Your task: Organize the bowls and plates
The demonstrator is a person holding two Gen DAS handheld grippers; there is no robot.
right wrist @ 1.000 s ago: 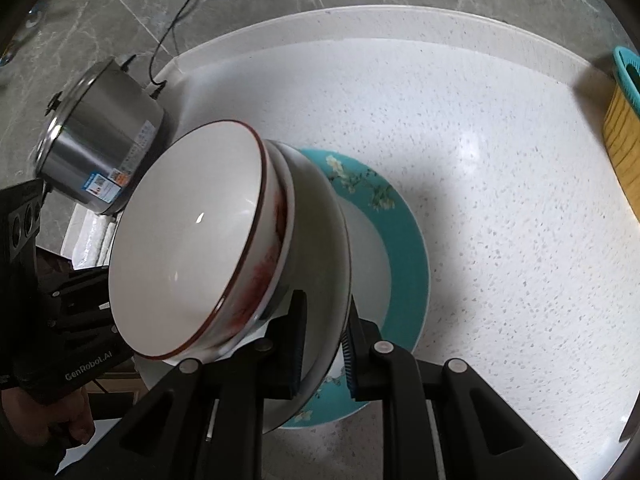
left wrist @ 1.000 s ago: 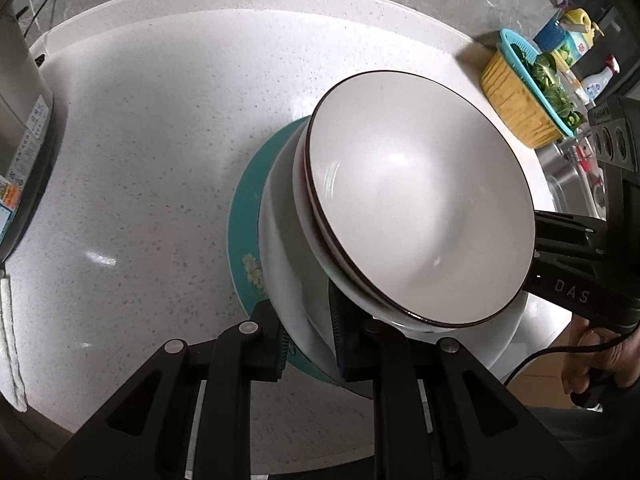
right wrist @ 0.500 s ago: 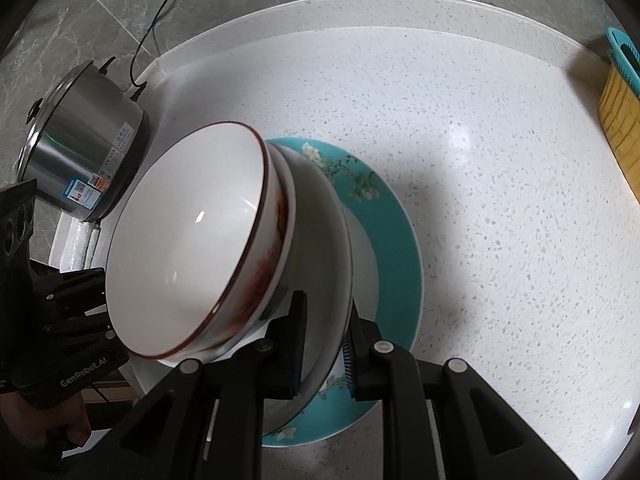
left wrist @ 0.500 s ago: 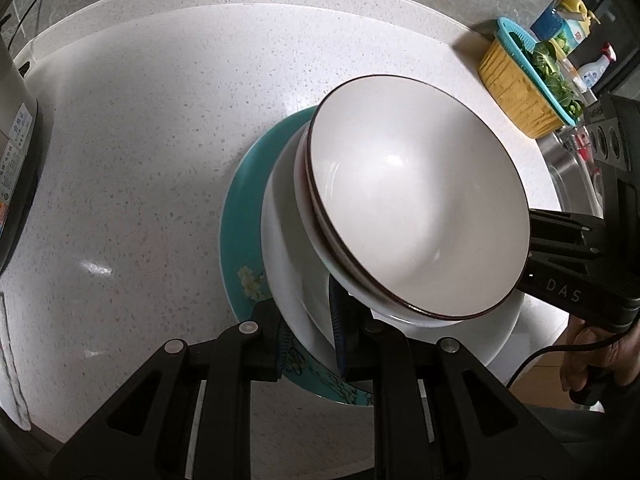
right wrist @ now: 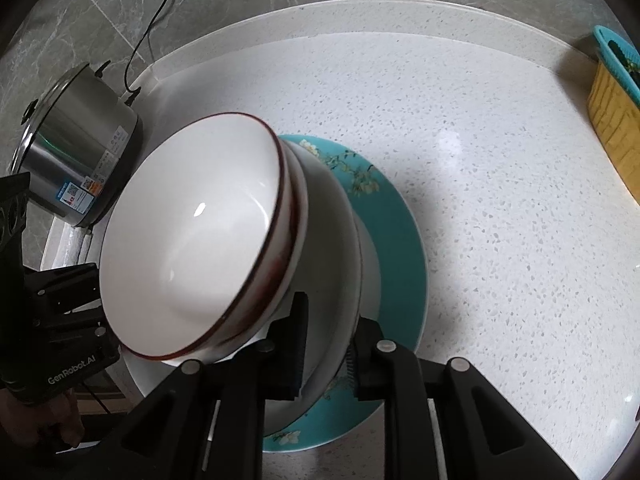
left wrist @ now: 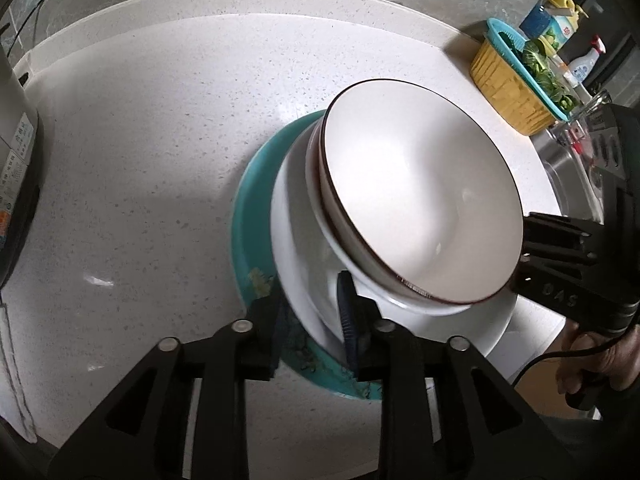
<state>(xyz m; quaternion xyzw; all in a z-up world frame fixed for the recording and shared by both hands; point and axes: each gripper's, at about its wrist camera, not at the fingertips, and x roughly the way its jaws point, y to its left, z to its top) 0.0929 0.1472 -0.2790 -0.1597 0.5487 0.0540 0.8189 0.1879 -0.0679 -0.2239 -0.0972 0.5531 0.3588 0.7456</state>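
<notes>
- Left wrist view: my left gripper (left wrist: 310, 312) is opening, its jaws loosening from the white plate's (left wrist: 296, 240) rim, which still sits between them.
- My right gripper (right wrist: 326, 340) does likewise opposite.
- Stacked bowls (left wrist: 420, 208) now rest on the teal plate (left wrist: 250, 200); I judge the stack placed.

Bright, even light; fisheye-bent edges, glare spots, slight blur.

Matte black tongs (left wrist: 312, 320), silver screws, ribbed pads (white "GenRobot.AI" lettering)
</notes>
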